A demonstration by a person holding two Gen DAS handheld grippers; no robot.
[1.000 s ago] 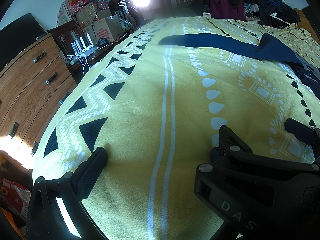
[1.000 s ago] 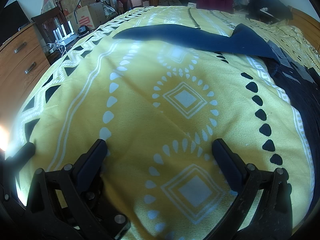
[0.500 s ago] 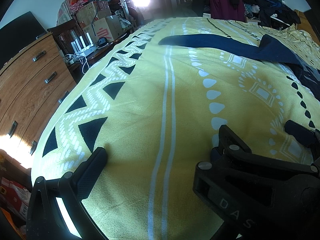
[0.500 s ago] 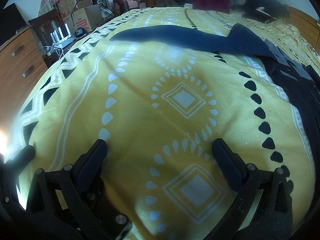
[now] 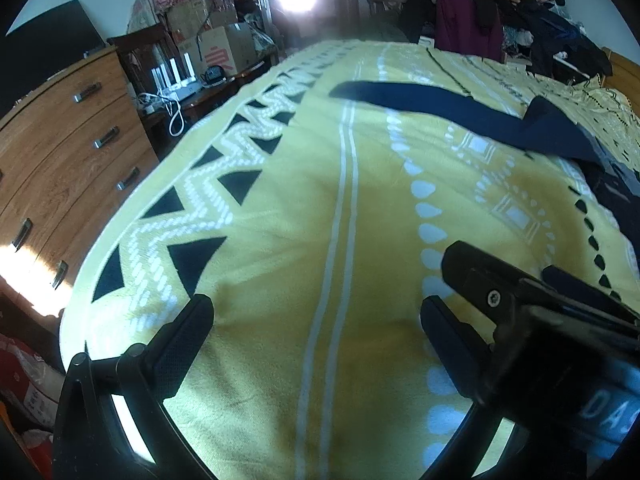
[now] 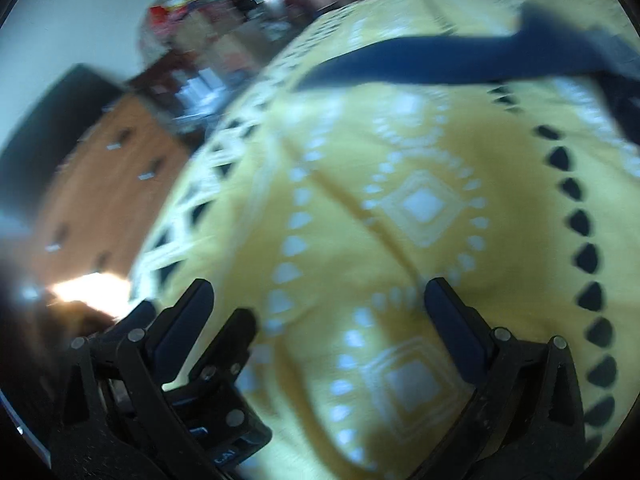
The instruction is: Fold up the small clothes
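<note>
A navy blue garment (image 5: 460, 114) lies stretched across the far part of the yellow patterned blanket (image 5: 304, 208); the right wrist view shows the garment (image 6: 440, 62) blurred at the top. My left gripper (image 5: 316, 316) is open low over the near blanket, nothing between its fingers. My right gripper (image 6: 318, 300) is open too, also empty and well short of the garment. In the left wrist view the right gripper's black body (image 5: 532, 324) crosses in front of the left one's right finger. More dark cloth (image 5: 616, 196) lies at the blanket's right edge.
A wooden chest of drawers (image 5: 68, 152) stands left of the bed. Beyond it are a dark desk with a white router (image 5: 176, 84) and cardboard boxes (image 5: 224, 46). A heap of clothes (image 5: 504, 12) is piled past the far end of the bed.
The right gripper has swung sharply, tilting and blurring its view, and now sits closer beside the left gripper. The left gripper shifted only slightly. The garment has not moved.
</note>
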